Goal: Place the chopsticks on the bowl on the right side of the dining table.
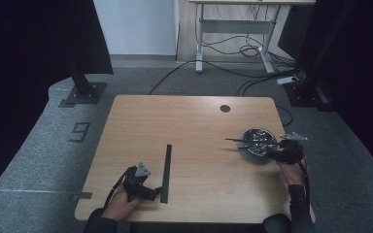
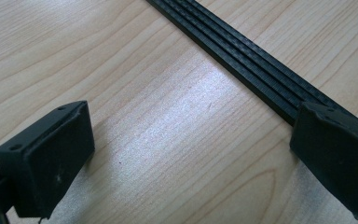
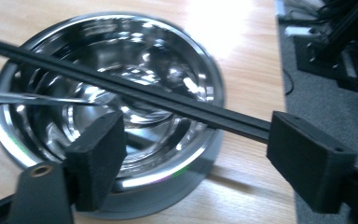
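Pale wooden table (image 1: 194, 121) in a dim room, carpet and cables behind. Toward the right edge: steel bowl (image 1: 258, 138) on a grey disc (image 3: 186, 186), thin black stick (image 3: 168, 100) laid across the rim, silvery utensil (image 3: 32, 97) inside. Right gripper (image 3: 198, 140) at the bowl's near side, jaws apart, near end of the stick between them but not pinched; placing judged done or nearly so, withdrawal left. Left gripper (image 2: 193, 126) low over the table, jaws wide with nothing between, one jaw over the end of a long black ribbed strip (image 2: 242, 60); strip judged not yet picked up. Contact between stick end and pad: cannot tell. Kind of utensil unclear; bowl interior blurred by reflections
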Motion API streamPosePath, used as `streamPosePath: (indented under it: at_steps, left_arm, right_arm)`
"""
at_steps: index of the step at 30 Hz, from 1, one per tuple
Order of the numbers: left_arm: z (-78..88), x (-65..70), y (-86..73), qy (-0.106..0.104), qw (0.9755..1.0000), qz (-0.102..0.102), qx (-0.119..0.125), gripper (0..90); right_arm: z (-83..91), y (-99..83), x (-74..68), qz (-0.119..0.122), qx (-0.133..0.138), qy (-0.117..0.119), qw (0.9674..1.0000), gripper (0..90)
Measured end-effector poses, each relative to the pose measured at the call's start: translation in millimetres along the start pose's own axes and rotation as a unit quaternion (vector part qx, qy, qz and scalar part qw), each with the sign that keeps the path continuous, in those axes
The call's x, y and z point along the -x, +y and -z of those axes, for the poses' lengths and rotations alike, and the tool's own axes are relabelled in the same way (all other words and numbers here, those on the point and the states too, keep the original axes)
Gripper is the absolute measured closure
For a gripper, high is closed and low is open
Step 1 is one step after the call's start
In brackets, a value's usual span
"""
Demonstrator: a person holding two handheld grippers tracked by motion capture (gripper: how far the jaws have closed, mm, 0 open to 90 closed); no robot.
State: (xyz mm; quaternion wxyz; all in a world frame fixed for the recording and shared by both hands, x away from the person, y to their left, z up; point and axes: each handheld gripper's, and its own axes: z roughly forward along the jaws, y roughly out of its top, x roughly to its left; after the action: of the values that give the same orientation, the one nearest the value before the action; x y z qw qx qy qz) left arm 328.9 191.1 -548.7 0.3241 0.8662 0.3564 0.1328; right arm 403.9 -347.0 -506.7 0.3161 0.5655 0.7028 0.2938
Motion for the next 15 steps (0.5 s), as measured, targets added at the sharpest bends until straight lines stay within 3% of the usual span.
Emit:
streamPosePath:
  at_steps: [3, 4, 6, 11, 15]
  left_arm:
    - [0.0, 0.0, 0.0, 0.000, 1.0000, 0.000, 0.000, 0.0]
    - [0.0, 0.0, 0.0, 0.000, 1.0000, 0.000, 0.000, 0.0]
    - [0.0, 0.0, 0.0, 0.000, 1.0000, 0.000, 0.000, 0.0]
    - [0.0, 0.0, 0.0, 0.000, 1.0000, 0.000, 0.000, 0.0]
    - [0.0, 0.0, 0.0, 0.000, 1.0000, 0.000, 0.000, 0.0]
  right_arm:
    - [-1.4, -7.4, 7.4, -0.015, 0.006, -0.026, 0.9995, 8.2]
    - [-1.4, -7.4, 7.4, -0.015, 0.006, -0.026, 0.9995, 8.2]
    - [-3.4, -8.9, 9.7, -0.024, 0.004, -0.032, 0.9992, 0.0]
    - [-5.9, -12.7, 12.1, -0.028, 0.015, -0.033, 0.9989, 0.0]
    - [-8.4, -16.9, 18.1, -0.047, 0.028, -0.029, 0.9981, 0.0]
